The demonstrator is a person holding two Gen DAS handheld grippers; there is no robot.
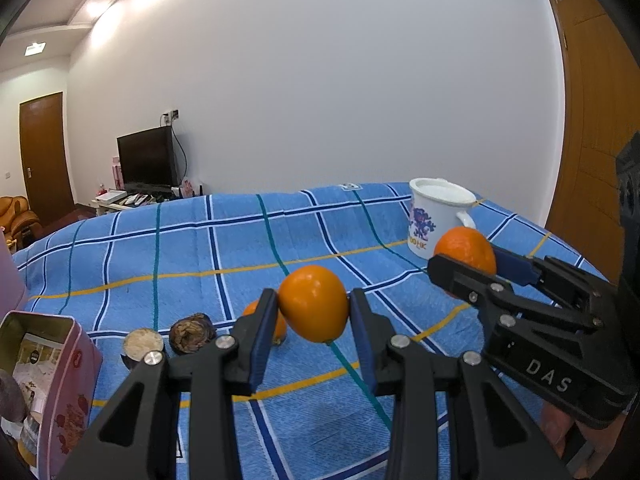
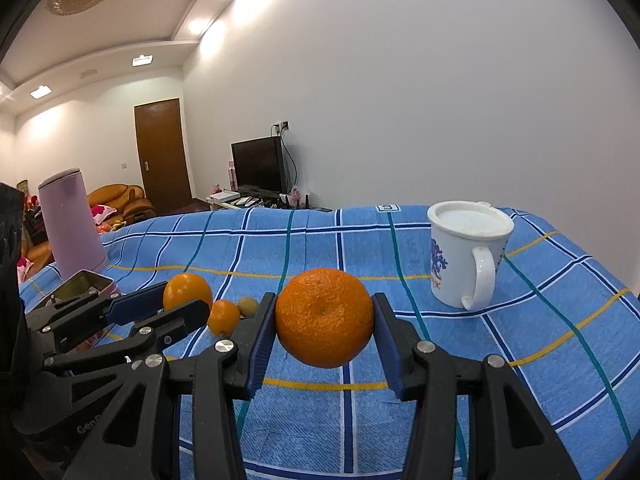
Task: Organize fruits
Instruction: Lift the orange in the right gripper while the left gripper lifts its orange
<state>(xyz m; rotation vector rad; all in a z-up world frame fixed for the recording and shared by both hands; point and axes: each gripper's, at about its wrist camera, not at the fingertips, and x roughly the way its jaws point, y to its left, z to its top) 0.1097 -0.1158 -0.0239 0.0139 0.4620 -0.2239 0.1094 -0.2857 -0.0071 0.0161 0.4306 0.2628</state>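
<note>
Smooth orange (image 1: 313, 303) between left jaws, aloft.

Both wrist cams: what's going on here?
A person holds a gripper in each hand over a blue plaid cloth. The left gripper is shut on a smooth orange; the right gripper is shut on a larger, dimpled orange. Both fruits are lifted off the cloth. A small orange and a few smaller brownish fruits lie on it, with a white mug to the right and an open pink tin at left.
</note>
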